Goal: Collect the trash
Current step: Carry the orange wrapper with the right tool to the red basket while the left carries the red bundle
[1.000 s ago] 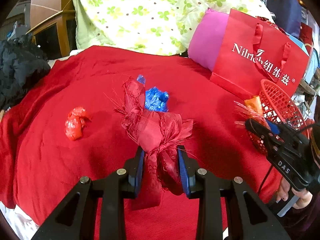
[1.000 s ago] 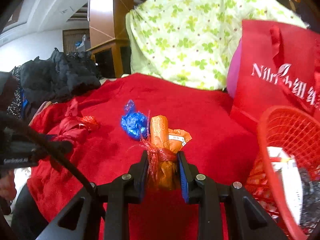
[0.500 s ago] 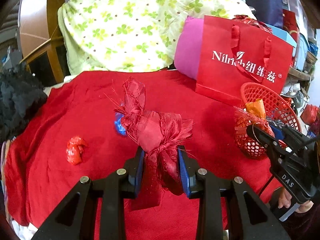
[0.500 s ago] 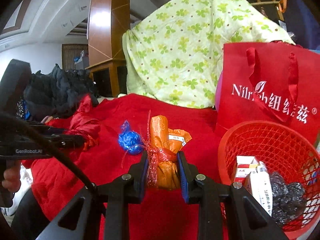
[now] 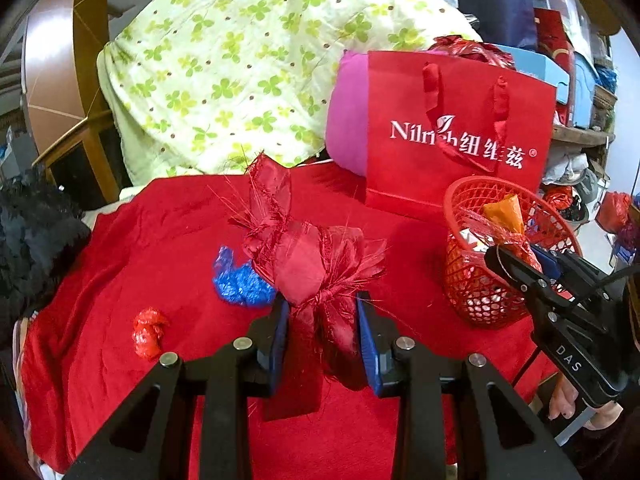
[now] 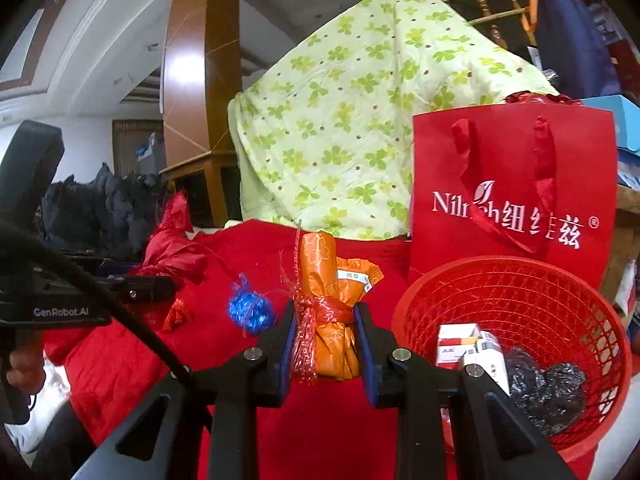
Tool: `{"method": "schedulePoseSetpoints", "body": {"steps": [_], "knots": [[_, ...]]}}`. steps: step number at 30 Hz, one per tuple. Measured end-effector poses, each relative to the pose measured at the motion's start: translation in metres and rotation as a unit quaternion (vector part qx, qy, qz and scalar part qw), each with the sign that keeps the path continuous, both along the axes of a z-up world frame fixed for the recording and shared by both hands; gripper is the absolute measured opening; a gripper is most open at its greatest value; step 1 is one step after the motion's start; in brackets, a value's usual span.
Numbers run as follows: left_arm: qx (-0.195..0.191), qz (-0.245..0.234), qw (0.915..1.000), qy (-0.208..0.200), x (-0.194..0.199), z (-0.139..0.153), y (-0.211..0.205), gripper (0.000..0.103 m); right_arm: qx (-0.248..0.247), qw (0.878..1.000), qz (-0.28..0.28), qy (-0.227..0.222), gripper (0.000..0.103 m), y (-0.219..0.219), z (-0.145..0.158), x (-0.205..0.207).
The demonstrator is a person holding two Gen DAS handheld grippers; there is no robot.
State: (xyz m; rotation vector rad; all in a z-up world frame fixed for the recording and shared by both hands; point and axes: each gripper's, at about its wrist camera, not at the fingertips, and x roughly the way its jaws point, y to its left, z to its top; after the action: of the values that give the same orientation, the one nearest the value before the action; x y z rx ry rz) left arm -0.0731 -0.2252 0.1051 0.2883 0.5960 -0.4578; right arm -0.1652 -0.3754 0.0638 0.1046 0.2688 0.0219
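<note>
Left tool (image 5: 322, 336) gripping red ribbon bundle (image 5: 316, 264), right tool (image 6: 325, 344) gripping orange wrapper (image 6: 326, 292)

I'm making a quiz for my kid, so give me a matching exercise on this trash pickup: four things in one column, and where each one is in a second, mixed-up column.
Things:
1. orange wrapper bundle
2. dark red fabric scrap
3. blue foil wad
4. cigarette packs

Places:
A. lying loose on the red cloth
B. inside the red basket
C. clamped in the right gripper
D. clamped in the left gripper

Pairs: 1-C, 2-D, 3-A, 4-B
</note>
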Motion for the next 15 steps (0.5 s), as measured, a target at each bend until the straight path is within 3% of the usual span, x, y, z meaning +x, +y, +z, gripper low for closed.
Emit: {"method": "schedulePoseSetpoints", "body": {"steps": [15], "knots": [[0.015,-0.039,0.9988,-0.027,-0.017,0.017,-0.035,0.036,0.046,0.997,-0.049,-0.033,0.028,-0.039,0.01,-0.016]]}}
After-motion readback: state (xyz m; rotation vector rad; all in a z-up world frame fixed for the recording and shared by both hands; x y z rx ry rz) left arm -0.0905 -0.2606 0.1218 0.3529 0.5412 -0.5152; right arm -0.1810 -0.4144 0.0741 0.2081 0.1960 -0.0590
